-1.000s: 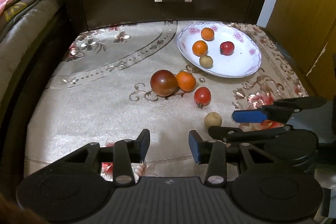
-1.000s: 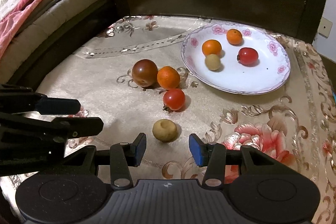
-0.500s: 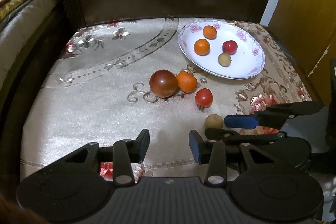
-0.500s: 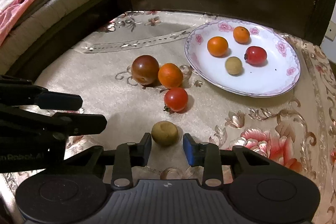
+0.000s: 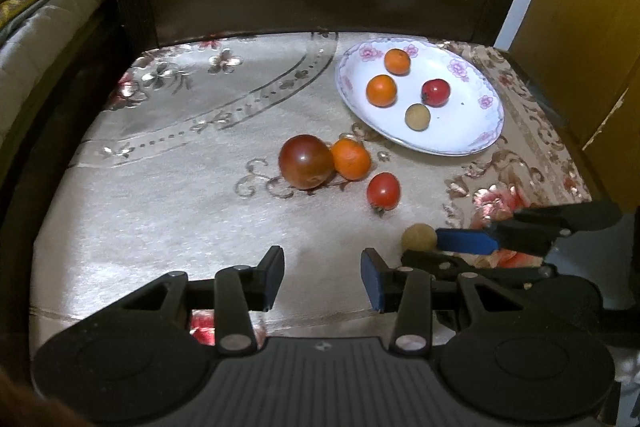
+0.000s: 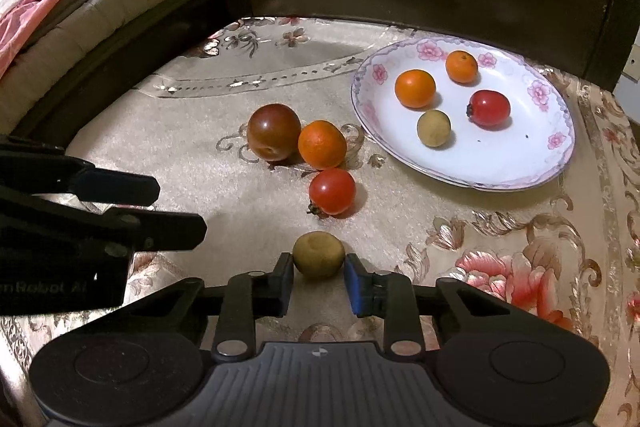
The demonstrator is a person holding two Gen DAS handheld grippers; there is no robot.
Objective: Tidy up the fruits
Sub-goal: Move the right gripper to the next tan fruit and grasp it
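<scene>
- Your right tool (image 6: 318, 283) pinches the small tan fruit (image 6: 318, 255) on the surface (image 6: 224, 195).
- Your left tool (image 5: 322, 277) is spread wide, holding nothing.
- Farther off, the plate (image 6: 560, 147) holds four fruits.

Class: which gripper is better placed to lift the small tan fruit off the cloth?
Right. The right gripper brackets the tan fruit between its fingers, while the left gripper stands open over bare cloth.

Dim warm light, fisheye edges, w/ vignetting
</scene>
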